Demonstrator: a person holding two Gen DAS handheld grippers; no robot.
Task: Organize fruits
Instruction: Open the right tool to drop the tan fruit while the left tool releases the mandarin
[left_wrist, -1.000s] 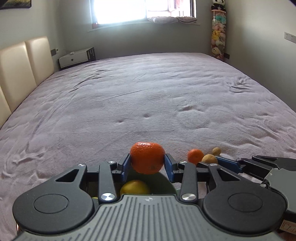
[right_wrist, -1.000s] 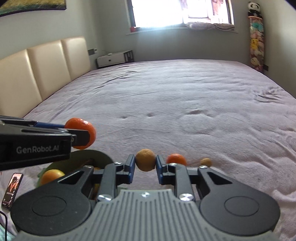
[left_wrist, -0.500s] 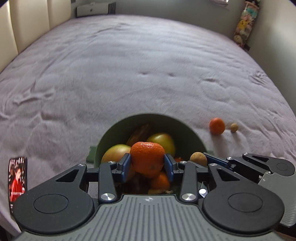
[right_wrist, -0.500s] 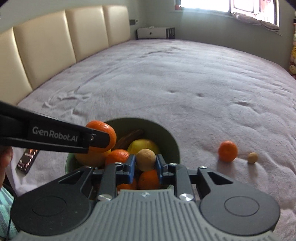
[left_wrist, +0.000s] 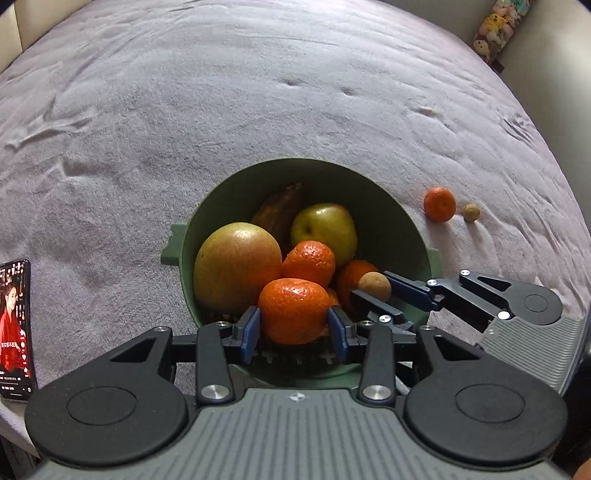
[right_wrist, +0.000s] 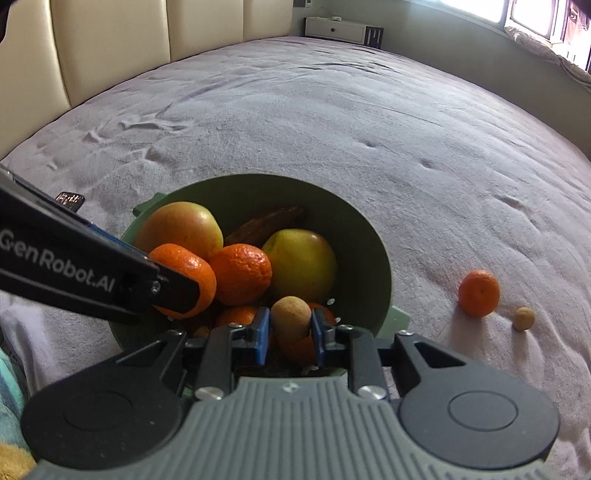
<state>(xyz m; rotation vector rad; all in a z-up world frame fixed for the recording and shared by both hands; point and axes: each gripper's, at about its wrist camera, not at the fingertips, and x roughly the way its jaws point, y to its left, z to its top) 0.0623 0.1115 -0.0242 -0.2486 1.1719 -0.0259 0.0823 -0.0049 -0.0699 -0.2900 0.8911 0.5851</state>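
Both claws are hanging over the green bowl (left_wrist: 402, 229), each carrying fruit. Left gripper (left_wrist: 294, 328) is pinching a mandarin (left_wrist: 293, 310) between its blue pads, which are pressing on the fruit's two sides. Right gripper (right_wrist: 289, 334) is clamping a small tan round fruit (right_wrist: 291, 317) the same way, its jaws drawn close together around it.

Directly ahead of the left claw's tips, the bowl is sitting crowded: a large yellow-red apple (left_wrist: 236, 266) is lying just ahead and to the left, a second mandarin (left_wrist: 310, 262) is resting just beyond the held one, a yellow-green apple (left_wrist: 325, 230) is sitting further ahead, and a dark brown fruit (left_wrist: 280, 210) is leaning against the far wall. More orange fruit is showing underneath. The bowl's near rim is passing under both claws, so the held fruits are hanging inside its edge.

In the left wrist view, the right claw is reaching in from the right across the rim, its tips close beside the left claw's right finger, leaving little room between the two.

Beyond the bowl, to the right of both claws, a loose mandarin (right_wrist: 479, 298) and a small tan fruit (right_wrist: 524, 318) are lying near each other on the grey-purple bedspread (left_wrist: 258, 92), well clear of the rim. Far left of the left claw, a phone (left_wrist: 14, 328) is lying at the bed's edge. Ahead, the bedspread is stretching open and bare towards a cream padded headboard (right_wrist: 110, 44).
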